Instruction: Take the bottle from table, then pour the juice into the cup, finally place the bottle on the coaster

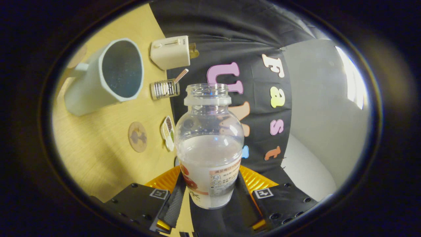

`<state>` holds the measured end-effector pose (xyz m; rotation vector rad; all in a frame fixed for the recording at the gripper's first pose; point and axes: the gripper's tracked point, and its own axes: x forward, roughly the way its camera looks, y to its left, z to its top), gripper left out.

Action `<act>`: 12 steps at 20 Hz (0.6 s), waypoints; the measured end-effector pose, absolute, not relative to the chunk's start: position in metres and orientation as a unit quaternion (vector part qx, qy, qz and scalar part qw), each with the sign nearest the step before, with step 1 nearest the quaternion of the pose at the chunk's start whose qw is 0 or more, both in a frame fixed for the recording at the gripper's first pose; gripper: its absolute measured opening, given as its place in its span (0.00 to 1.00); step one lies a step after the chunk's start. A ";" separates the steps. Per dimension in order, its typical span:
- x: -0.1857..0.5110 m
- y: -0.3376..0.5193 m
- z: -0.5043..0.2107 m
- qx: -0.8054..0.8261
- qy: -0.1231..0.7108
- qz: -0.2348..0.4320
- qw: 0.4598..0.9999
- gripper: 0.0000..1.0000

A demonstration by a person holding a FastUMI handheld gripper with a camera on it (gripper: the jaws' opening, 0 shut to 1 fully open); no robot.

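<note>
Your gripper (210, 194) clamps the open bottle (209, 144), neck pointing straight ahead, and the cup (107, 75) sits upper left, mouth facing you.

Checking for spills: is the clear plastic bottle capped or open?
Open: the clear plastic bottle, held between the gripper fingers, shows a bare threaded mouth with no cap. Whitish juice fills about its lower half.

clear glossy plastic bottle (209, 144) with paper label, matt white cup (104, 76), pale wood-grain table (95, 154), ribbed black gripper (209, 200) pads clamped on bottle, smooth cream toaster (171, 52)
</note>
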<state>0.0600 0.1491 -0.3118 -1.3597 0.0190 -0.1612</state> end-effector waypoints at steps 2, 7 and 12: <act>0.060 0.150 -0.311 -0.640 0.005 -0.074 0.765 0.79; 0.057 0.153 -0.306 -0.671 -0.016 -0.079 0.737 0.79; 0.060 0.158 -0.303 -0.692 -0.025 -0.076 0.718 0.79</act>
